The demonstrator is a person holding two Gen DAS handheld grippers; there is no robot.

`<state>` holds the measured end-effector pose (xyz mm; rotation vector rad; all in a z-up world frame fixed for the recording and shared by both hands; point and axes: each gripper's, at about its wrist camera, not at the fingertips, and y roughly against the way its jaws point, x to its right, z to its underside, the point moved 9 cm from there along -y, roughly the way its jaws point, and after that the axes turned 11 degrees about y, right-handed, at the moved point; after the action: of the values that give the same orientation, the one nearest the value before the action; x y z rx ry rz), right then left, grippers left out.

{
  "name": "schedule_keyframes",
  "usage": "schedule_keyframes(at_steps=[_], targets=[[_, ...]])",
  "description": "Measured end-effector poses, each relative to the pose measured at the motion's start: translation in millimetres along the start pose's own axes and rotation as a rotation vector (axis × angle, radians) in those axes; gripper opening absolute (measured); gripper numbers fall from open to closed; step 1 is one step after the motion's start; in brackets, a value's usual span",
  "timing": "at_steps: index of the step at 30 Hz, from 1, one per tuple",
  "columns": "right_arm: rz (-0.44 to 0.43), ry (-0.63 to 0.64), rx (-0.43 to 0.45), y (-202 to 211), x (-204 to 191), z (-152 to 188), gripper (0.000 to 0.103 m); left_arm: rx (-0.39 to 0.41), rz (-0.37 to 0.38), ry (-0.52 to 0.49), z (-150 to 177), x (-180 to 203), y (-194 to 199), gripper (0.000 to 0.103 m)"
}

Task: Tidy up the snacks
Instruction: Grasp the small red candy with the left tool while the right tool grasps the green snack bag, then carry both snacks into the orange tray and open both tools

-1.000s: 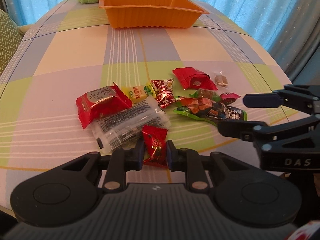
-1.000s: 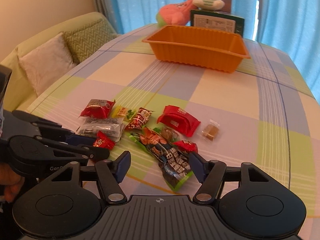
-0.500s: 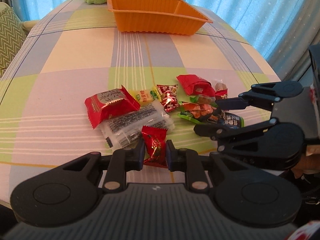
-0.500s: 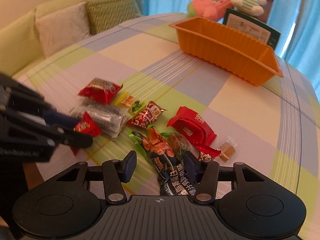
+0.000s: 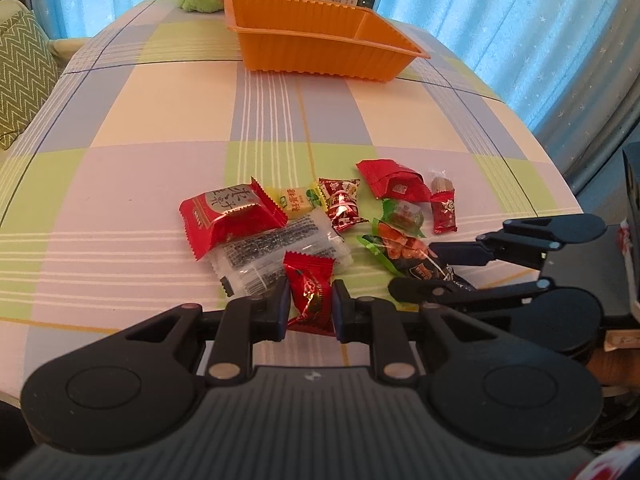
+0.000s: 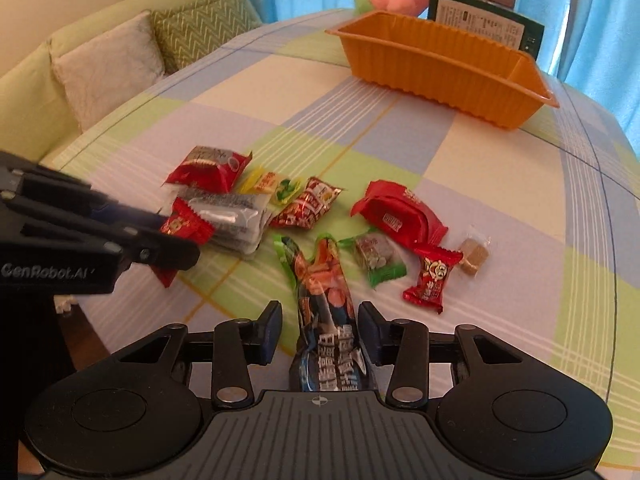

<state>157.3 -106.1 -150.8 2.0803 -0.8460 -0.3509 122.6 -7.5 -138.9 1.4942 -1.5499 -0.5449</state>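
The small red candy packet [image 5: 310, 294] sits low and centre in my left view, pinched between my left gripper [image 5: 309, 307] jaws exactly as it was a second ago, so that pick is settled. What changed is on my right side: my right gripper [image 6: 319, 332] has slid in from the frame's edge over the long dark snack bag [image 6: 326, 312], which now lies between its jaws, bottom centre of the right view. Those jaws stand apart, not yet touching the bag, so I judge a second pick is about to begin. The other wrappers lie scattered mid-frame on the checked tablecloth [image 5: 160, 112]. The orange tray [image 5: 320, 46], upper centre, shows no snacks inside.
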Motion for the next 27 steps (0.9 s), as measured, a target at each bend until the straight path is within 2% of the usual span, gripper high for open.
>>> schedule_keyframes(at_steps=[2, 3, 10, 15, 20, 27], targets=[[0.012, 0.013, 0.006, 0.2, -2.3, -1.8, 0.031, 0.004, -0.001, 0.004, -0.7, -0.3, 1.9, 0.019], [0.01, 0.009, 0.004, 1.5, -3.5, -1.4, 0.03, 0.006, 0.0, 0.005, -1.1, -0.3, 3.0, 0.019], [0.041, -0.053, 0.062, 28.4, -4.8, 1.5, 0.03, 0.027, 0.01, -0.002, -7.1, 4.2, 11.6, 0.019], [0.079, -0.133, 0.13, 54.3, 16.5, -16.6, 0.03, 0.046, 0.03, -0.013, -22.2, 14.1, 15.4, 0.019], [0.113, -0.201, 0.183, 70.1, 54.5, -54.7, 0.03, 0.095, 0.047, -0.036, -62.4, 28.8, 15.4, 0.019], [0.134, -0.269, 0.25, 70.4, 120.9, -121.7, 0.03, 0.179, 0.068, -0.061, -144.3, 46.3, 4.3, 0.019]])
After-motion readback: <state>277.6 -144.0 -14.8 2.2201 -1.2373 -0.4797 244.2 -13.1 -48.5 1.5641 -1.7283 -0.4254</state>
